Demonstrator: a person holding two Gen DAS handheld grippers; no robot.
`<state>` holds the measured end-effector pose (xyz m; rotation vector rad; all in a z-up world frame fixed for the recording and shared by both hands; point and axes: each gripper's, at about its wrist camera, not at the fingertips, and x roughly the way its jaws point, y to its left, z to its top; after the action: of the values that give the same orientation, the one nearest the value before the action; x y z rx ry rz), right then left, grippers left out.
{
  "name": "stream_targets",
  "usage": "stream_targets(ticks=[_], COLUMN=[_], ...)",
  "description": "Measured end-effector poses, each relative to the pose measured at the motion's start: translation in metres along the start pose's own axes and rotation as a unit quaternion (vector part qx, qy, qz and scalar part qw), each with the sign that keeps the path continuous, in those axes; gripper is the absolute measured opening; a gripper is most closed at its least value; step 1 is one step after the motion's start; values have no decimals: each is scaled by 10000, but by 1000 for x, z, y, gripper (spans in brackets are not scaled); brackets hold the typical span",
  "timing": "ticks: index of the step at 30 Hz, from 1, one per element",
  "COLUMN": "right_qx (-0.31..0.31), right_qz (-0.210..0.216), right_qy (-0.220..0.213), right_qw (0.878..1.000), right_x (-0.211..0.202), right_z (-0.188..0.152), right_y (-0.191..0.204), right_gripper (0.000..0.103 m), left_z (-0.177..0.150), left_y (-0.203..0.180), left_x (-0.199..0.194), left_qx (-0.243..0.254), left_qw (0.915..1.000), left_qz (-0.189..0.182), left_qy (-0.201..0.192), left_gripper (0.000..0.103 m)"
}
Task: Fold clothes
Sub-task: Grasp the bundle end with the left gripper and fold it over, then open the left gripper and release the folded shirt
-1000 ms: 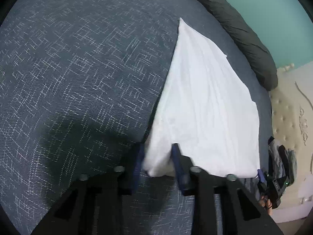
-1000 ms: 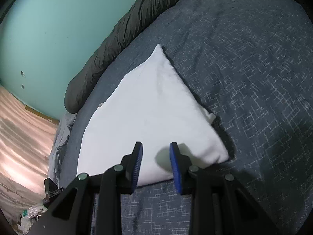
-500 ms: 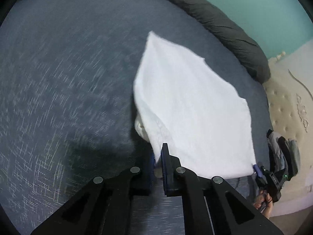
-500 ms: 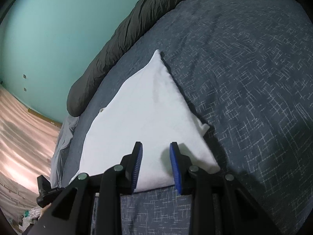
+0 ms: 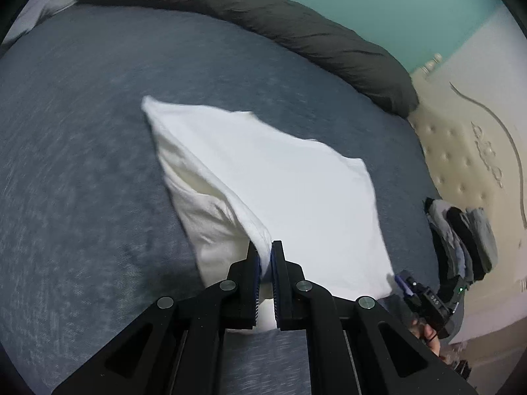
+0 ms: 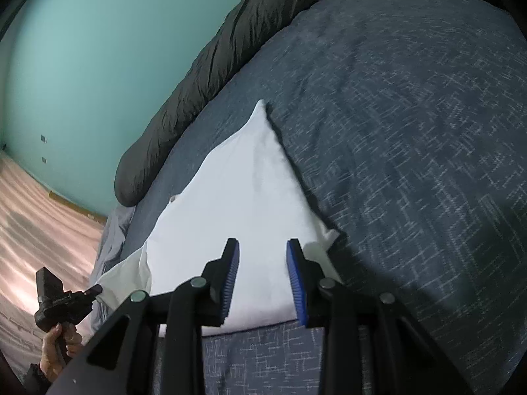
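Observation:
A white garment (image 5: 290, 191) lies folded on the blue-grey bedspread (image 5: 82, 164). My left gripper (image 5: 264, 247) is shut on its near left corner and holds that corner up off the bed, so the left edge hangs in a fold. From the right wrist view that gripper (image 6: 97, 288) shows at the lower left, a hand on its handle and a lifted flap of the garment (image 6: 230, 197) at its tip. My right gripper (image 6: 262, 243) stands open over the garment's near edge, pads apart, pinching nothing. Its blue tip (image 5: 402, 279) shows by the garment's right corner.
A rolled dark grey duvet (image 5: 296, 33) runs along the bed's far side below a teal wall (image 6: 82, 49). A pile of dark and grey clothes (image 5: 461, 230) sits at the bed's right edge by a cream tufted headboard (image 5: 477, 151). Floor (image 6: 33, 230) lies beyond the left edge.
My left gripper closed on the garment's corner, then rose and swung with it, peeling the left edge off the bed. The right gripper stayed where it was, still open.

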<state>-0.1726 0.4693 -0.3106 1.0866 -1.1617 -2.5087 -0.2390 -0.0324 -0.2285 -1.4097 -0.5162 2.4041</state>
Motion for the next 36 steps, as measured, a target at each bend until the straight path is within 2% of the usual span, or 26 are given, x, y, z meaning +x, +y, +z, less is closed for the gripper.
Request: stream_targets(ticks=[3,11,15,19,22,26,28,34,35,36], right_qx=[51,210,269,352,429,502,508,414,384,355], right_qz=[19,71,98,124,141,189,220,354,375,396], right_qy=[-30,-139,-203,-265,-291,-299,-268,-109,-63,-17], right_qw=[10000,9997,9994,9990,9986,9981,9981,9985,9985,9986], right_x=[-2,-10,-15,-19,-19,-18,-16,-8,-6,-4], right_z=[3,9,13,16,18,19,19,17,17,16], right_y=[-3,-13,-18,-24,-28,-32,-32,-25,-23,-21], right_gripper=[30,32,32,33,33,33,34,36,41,43], left_z=[9,27,18,-5,-32,-71,-82,-74,-69,-64], left_y=[-30,-143,-199,-232,-242,-249,-245,-227,-222,-217], left_x=[12,45,71,104,136,171,181,160,152,145], left_qx=[251,982,1375,1601,1662,1900,1883,1652,1599,1546], left_qw=[9996,9933,9858,9792,9753,9662,9656,9694,9712,9732], left_qz=[-96,-573,-863,-999,-971,-837,-739,-870,-891,-898], left_qy=[40,210,430,748,1080,1527,1633,1592,1522,1444], left_gripper=[6,6,5,5,5,4,4,7,10,22])
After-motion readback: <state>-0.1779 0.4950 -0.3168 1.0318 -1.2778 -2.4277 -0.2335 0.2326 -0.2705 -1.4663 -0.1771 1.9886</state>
